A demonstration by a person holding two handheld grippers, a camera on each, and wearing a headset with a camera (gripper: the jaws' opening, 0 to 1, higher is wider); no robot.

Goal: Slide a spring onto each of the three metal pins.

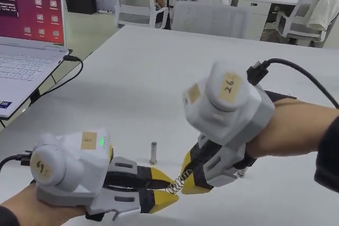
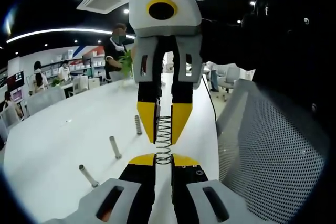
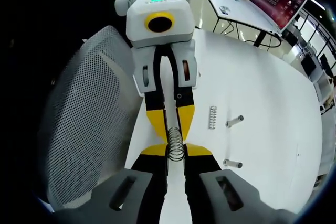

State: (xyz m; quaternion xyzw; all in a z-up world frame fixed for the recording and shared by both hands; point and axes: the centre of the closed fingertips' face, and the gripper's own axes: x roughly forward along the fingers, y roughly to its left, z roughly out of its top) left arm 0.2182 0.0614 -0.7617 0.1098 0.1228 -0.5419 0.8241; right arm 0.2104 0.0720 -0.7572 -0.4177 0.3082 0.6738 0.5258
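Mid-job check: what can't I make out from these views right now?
Gripper views: spring on the table too small to tell whether a pin sits inside.
Gripper views: held spring's ends hidden between the jaws.
Head view: left gripper and right gripper cover the table near the bare pin.

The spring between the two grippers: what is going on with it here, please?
A person holds one gripper in each hand. The left gripper and the right gripper are both shut on the same spring, one at each end, over the white table. Three metal pins stand there: the near pin and the middle pin are bare, while the far pin seems to carry a spring already.
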